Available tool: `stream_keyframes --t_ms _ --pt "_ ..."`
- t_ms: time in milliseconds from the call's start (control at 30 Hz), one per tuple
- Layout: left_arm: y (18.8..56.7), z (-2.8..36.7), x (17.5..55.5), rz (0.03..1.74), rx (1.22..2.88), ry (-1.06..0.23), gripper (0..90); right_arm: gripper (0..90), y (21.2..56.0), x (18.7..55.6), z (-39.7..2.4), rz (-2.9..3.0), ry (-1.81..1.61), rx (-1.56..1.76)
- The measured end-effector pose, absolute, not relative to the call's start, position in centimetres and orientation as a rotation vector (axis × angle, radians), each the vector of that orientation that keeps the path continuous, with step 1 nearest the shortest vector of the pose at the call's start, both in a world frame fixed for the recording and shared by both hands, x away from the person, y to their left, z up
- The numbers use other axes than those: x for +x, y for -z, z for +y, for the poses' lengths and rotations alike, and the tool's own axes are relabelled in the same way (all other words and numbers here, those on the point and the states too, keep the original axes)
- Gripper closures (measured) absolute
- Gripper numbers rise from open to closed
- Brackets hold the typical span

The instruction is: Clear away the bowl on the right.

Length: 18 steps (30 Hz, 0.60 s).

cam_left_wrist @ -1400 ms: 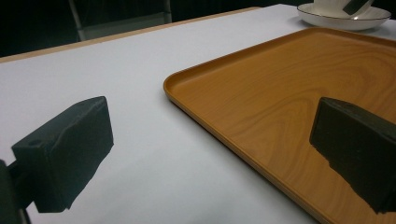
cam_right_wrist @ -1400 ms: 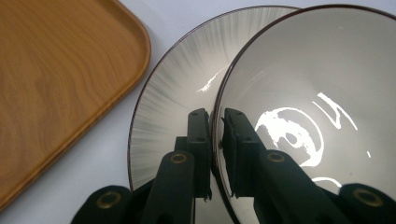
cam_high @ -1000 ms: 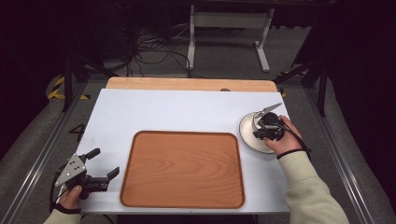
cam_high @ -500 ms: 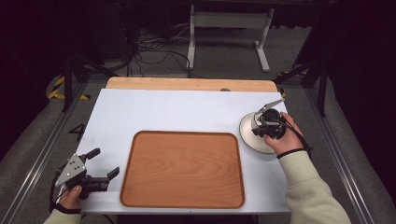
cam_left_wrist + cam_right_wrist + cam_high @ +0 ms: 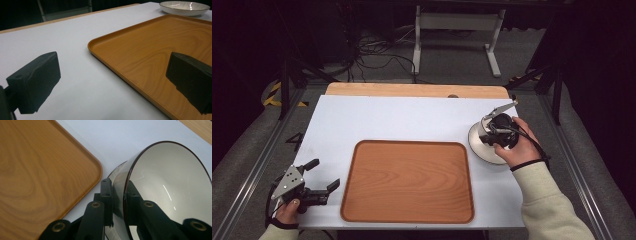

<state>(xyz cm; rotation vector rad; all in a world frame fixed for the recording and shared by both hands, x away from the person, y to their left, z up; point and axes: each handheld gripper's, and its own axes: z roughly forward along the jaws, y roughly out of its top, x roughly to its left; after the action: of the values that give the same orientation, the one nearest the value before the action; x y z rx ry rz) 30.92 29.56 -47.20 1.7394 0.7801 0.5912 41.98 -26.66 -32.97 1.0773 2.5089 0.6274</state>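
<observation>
Your right gripper pinches the round white bowl's rim; your left gripper, low at the table's near-left corner, gapes empty.

Orange-brown wood-grain tray on white tabletop, pale wood strip along the table edge beyond the tray. Right of tray: glossy white bowl with thin dark rim, pinched by black right gripper with brass-coloured screws. Left of tray: black left gripper with grey plate; cream sleeve.
</observation>
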Motion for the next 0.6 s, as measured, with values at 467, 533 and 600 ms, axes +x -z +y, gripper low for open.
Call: stream_keyframes --t_ms 467,533,600 --pt "47.2 29.6 30.9 0.784 1.737 -0.590 0.2 81.1 31.0 40.2 -24.5 2.530 -0.643 0.995" --pt "47.2 29.6 30.9 0.784 1.737 -0.590 0.3 81.1 30.8 40.0 -24.1 2.538 -0.648 0.980" --pt "47.2 29.6 30.9 0.784 1.737 -0.590 0.3 81.2 30.5 39.7 -23.6 2.544 -0.654 0.974"
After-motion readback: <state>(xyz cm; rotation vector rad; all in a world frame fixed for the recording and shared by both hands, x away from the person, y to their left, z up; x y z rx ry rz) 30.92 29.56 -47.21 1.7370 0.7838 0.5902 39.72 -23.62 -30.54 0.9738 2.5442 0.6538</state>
